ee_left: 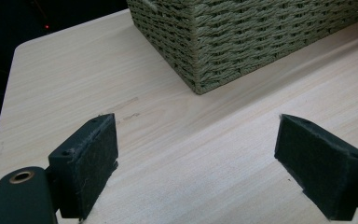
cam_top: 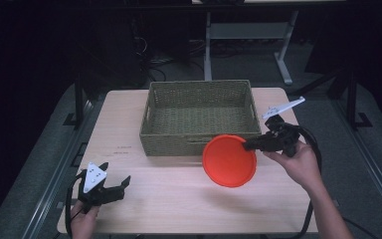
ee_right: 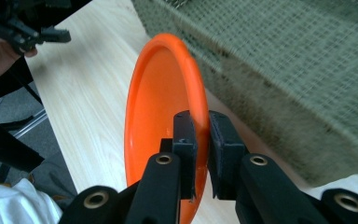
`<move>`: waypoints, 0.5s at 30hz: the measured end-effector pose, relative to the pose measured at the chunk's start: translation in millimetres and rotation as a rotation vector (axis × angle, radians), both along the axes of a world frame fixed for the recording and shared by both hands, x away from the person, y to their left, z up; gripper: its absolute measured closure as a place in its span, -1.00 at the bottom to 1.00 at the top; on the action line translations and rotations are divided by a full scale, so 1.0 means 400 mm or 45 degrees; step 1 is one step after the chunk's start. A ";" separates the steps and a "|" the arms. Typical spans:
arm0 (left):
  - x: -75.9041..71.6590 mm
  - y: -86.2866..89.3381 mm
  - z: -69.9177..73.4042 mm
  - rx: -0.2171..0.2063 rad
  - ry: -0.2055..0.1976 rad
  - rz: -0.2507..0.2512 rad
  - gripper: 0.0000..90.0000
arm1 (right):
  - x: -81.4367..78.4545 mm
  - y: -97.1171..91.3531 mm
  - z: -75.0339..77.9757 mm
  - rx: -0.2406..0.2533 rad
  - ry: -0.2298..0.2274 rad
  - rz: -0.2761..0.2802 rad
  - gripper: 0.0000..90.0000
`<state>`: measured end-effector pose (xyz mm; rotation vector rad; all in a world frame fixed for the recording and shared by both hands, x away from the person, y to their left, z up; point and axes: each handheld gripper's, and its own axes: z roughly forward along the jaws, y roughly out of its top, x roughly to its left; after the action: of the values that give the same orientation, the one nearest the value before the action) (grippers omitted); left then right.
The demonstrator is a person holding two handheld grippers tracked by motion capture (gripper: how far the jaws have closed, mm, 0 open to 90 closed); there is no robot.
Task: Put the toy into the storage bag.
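Note:
An orange plate [cam_top: 229,160] hangs tilted above the table, just in front of the woven basket [cam_top: 199,115]. My right gripper [cam_top: 248,144] is shut on the plate's right rim, one pad on each face. In the right gripper view the orange plate [ee_right: 161,107] stands on edge between the pads [ee_right: 186,140], with the basket [ee_right: 298,84] to its right. My left gripper [cam_top: 114,188] rests low at the table's front left corner. Its jaws stand wide apart in the left gripper view, with bare wood between the pads [ee_left: 91,158].
The basket has an open, bare bottom and sits at the middle back of the wooden table [cam_top: 129,129]. A corner of the basket [ee_left: 205,60] lies ahead of the left gripper. Metal desk legs [cam_top: 283,55] stand on the floor behind.

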<state>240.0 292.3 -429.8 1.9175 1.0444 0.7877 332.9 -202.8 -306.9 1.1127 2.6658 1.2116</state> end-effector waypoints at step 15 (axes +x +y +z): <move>0.001 0.001 -0.001 -0.002 -0.001 0.003 -0.72 | 0.044 0.022 0.092 -0.015 -0.061 -0.008 0.82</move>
<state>240.6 292.7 -430.1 1.9145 1.0467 0.7885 350.5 -193.9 -270.1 1.0756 2.6291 1.2037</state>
